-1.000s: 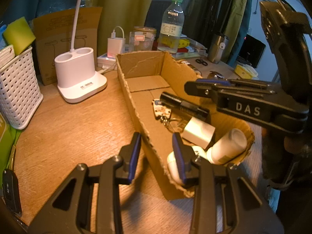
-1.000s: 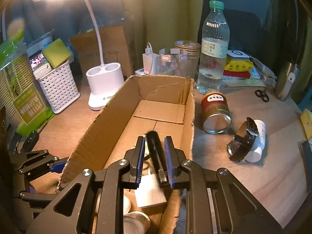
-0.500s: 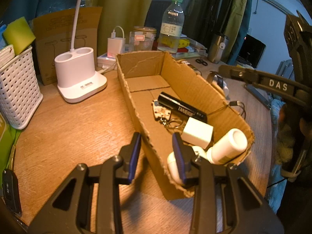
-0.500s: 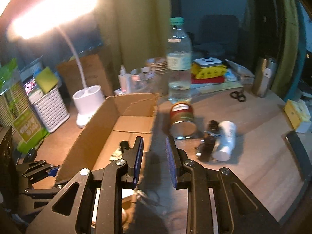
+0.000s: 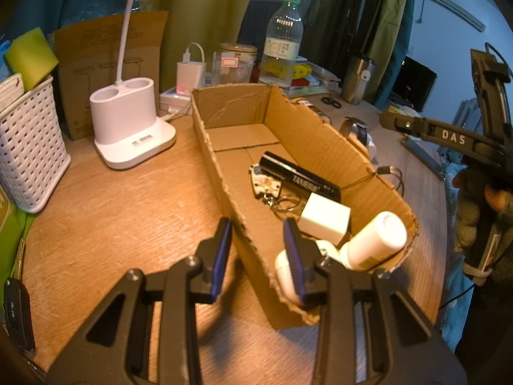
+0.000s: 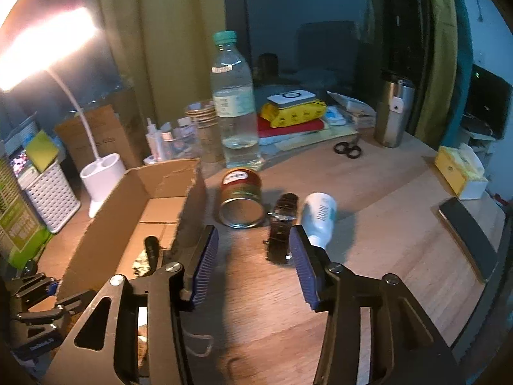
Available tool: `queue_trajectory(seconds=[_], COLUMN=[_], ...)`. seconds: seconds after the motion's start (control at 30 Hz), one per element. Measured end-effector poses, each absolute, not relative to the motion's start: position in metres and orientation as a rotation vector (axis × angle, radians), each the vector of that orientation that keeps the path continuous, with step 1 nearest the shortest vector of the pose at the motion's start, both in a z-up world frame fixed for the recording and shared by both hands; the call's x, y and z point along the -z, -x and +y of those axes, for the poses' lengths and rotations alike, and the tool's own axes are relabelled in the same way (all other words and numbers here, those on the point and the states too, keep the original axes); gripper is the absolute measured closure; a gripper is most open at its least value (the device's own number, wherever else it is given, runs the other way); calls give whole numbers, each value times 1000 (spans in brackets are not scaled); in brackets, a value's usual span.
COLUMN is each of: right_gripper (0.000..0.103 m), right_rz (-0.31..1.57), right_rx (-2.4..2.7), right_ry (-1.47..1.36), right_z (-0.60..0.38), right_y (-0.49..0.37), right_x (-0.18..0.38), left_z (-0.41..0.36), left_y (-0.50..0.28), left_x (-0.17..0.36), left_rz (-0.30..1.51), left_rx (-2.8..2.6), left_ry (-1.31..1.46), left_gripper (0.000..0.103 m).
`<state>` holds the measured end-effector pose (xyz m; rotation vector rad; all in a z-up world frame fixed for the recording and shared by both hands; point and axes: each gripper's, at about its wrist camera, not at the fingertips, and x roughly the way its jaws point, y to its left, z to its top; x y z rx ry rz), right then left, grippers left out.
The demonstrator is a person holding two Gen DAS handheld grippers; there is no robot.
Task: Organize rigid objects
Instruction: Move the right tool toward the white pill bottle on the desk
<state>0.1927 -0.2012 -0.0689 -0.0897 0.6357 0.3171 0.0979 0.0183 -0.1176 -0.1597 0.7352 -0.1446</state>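
Cardboard box straddled by left gripper

Home desk (lamp, curtains)

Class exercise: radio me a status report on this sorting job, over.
Left tongs clamped on cardboard box wall. Right tongs empty, opening over table. Black tube boxed; tin can, wristwatch still outside. Path clear.

Lamplit wooden desk, green curtains
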Motion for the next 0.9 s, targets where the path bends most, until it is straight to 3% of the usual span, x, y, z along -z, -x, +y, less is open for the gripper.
queue_trajectory(seconds=[0.9], right_gripper=[52], right_rz=[735], right_rx=[-173], right_ry=[-7], right_z=[-256], right_y=[-259], right_x=[107], left_z=[18], left_y=[-98], left_x=[118], left_rz=[736], left_rx=[145], left_ry=[160], left_gripper=[68])
